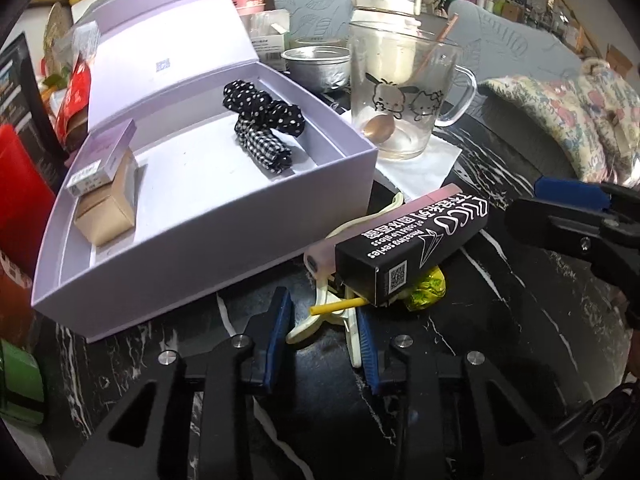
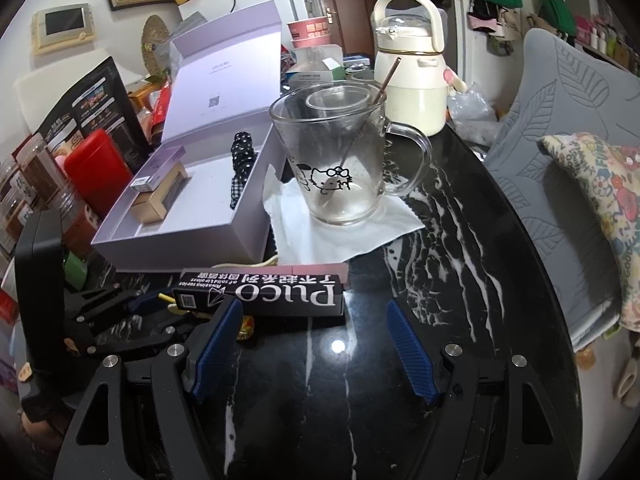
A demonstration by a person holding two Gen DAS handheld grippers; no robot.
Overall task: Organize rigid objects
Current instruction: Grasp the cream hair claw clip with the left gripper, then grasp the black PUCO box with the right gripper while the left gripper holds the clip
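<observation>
Your left gripper (image 1: 325, 334) has its jaws apart around a cream clip (image 1: 320, 316), just below the black carton (image 1: 412, 242) beside the lilac box (image 1: 224, 236). Your right gripper (image 2: 316, 344) hangs wide apart near the carton.

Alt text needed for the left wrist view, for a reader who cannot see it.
The open left gripper hovers at a cream clip beneath a black lip-gloss box on a black marble table. An open lilac box sits left, a glass mug behind.
</observation>
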